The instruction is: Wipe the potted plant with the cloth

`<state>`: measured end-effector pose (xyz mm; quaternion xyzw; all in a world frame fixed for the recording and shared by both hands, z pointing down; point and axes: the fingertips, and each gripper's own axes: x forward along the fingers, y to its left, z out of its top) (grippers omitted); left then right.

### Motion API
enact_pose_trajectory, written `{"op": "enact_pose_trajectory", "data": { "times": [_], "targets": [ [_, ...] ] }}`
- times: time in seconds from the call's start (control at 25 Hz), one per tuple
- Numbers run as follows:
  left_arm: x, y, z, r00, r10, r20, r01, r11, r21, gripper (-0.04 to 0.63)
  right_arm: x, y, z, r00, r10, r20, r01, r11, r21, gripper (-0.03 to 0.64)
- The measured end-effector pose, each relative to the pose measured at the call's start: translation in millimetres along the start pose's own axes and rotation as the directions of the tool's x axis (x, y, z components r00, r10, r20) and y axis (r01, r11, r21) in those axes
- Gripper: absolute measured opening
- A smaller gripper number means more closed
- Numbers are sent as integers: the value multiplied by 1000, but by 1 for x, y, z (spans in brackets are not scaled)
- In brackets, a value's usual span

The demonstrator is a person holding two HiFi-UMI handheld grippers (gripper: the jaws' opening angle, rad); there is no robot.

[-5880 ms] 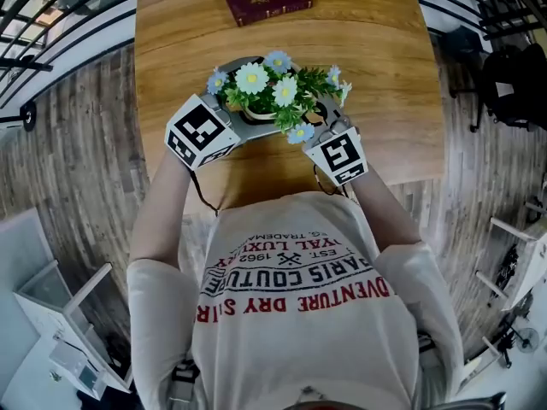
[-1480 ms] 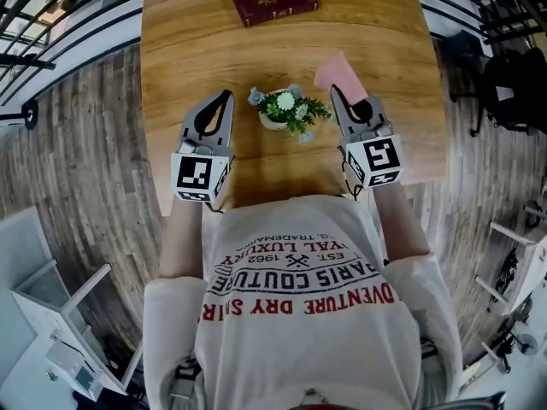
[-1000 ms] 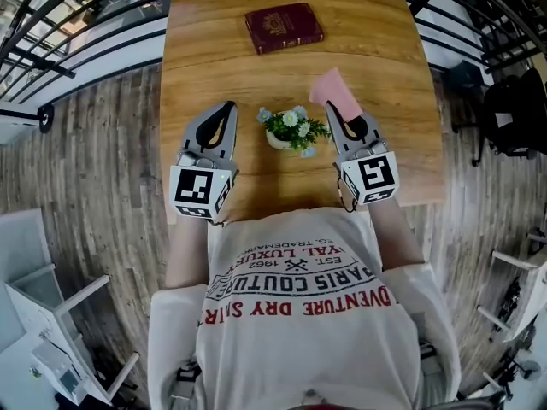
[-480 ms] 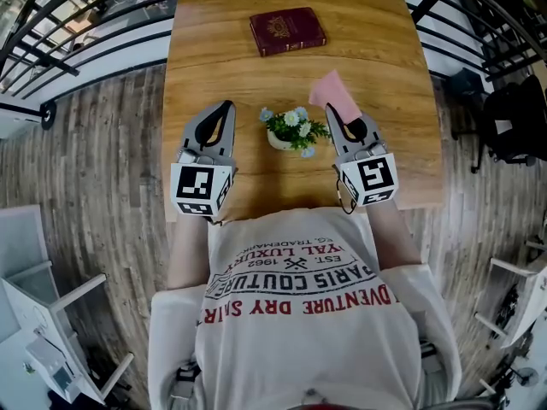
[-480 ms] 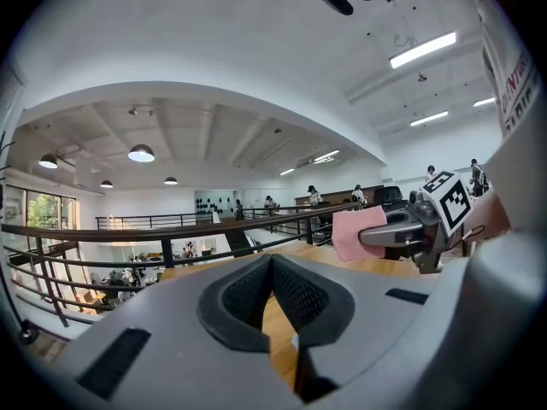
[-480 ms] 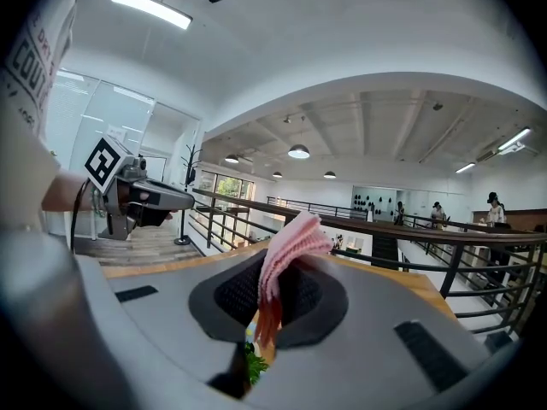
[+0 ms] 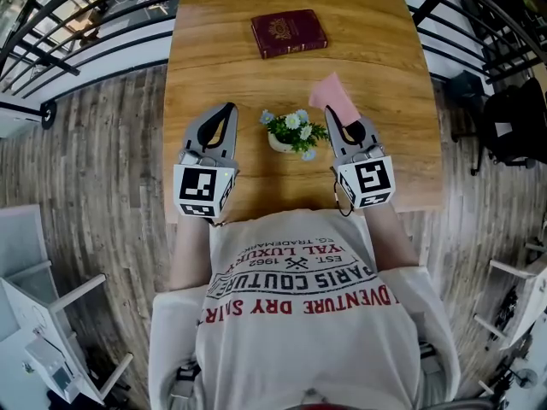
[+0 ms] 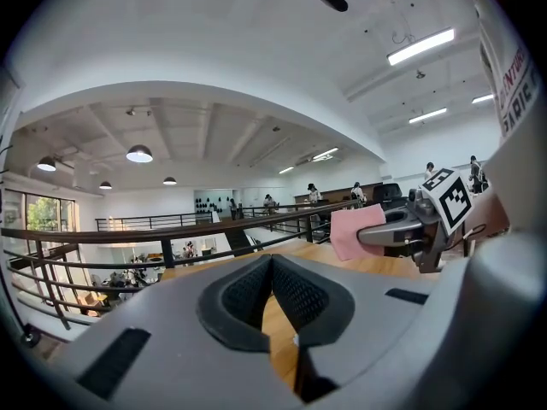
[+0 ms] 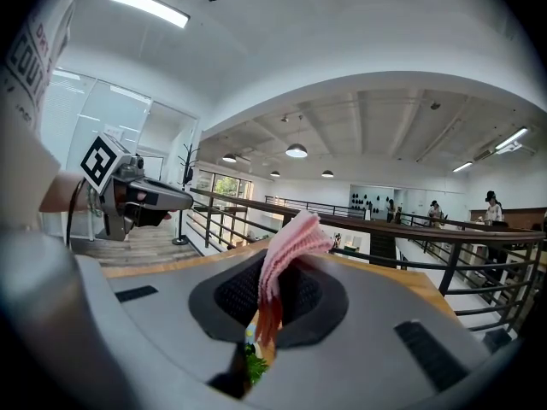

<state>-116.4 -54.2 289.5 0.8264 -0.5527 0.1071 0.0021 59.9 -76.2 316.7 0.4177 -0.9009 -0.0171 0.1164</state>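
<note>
Looks like a big open-plan office or studio, up on a mezzanine level. Black railing [image 7: 81, 37] runs along the upper left and upper right of the head view, around a wooden table [image 7: 256, 84] on a grey plank floor [image 7: 94, 169]. The left gripper view has a white vaulted ceiling [image 8: 222, 49], round hanging lamps [image 8: 139, 154] at the left and strip lights [image 8: 419, 47] at the upper right, plus people [image 8: 312, 193] standing far back in the middle. Tall windows [image 9: 102, 114] fill the left of the right gripper view. White shelving [image 7: 47, 314] sits in the head view's lower left.
</note>
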Motion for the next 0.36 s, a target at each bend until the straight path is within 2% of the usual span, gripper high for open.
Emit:
{"op": "enact_pose_trajectory", "data": {
  "times": [0.36],
  "targets": [
    [4,1,3,1000,-2,16,2,1000,-3,17,4,2,-5,1000,3,-14,-3,1000,17,35]
  ]
}}
